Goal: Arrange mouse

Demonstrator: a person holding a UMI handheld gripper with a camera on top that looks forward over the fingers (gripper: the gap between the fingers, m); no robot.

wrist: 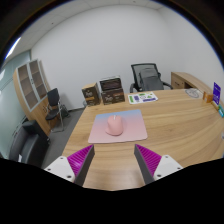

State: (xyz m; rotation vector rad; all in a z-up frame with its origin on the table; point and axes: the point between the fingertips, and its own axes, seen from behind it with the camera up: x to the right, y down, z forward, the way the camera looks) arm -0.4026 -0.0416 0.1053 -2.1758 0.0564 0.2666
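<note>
A pink mouse (114,124) rests on a pale pink mouse mat (118,129) in the middle of a wooden table (170,125). My gripper (113,160) hovers above the table's near part, a short way back from the mat. Its two fingers, with magenta pads (80,158), stand wide apart with only bare table between them. The mouse lies just ahead of the fingers, roughly centred between them.
Papers (143,98) lie at the table's far side, with a purple item (217,95) at the far right edge. Beyond the table stand a grey office chair (147,76), a low shelf unit (103,92), a black chair (53,106) and a cabinet (32,85).
</note>
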